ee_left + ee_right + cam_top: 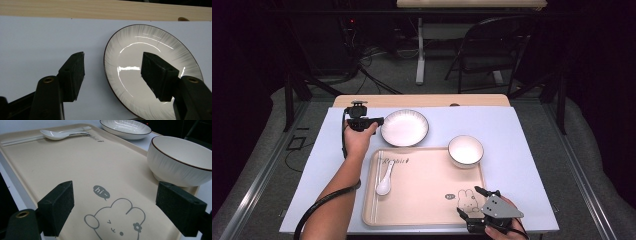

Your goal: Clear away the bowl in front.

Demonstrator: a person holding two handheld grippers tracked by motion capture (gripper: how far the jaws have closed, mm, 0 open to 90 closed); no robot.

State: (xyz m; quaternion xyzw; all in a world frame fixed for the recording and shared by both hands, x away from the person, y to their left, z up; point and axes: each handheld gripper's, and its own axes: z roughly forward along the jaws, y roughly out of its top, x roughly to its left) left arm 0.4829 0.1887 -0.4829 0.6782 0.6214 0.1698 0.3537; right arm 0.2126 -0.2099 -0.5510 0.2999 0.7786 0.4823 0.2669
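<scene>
Flat on a pale blue table cover (522,145), a beige rectangular plastic tray (427,185) printed with a grey rabbit, with a white ceramic spoon (385,181) and white chopsticks (375,205) along its nine o'clock edge. At the tray's two o'clock corner, a white ribbed ceramic bowl with a dark rim (465,150), upright. Far off at twelve o'clock, a dark folding metal chair (492,50) on the grey floor.

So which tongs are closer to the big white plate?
Left. The left tongs are open right at the plate's left rim, one jaw over it. The right tongs hover over the tray's near corner, far from the plate.
</scene>
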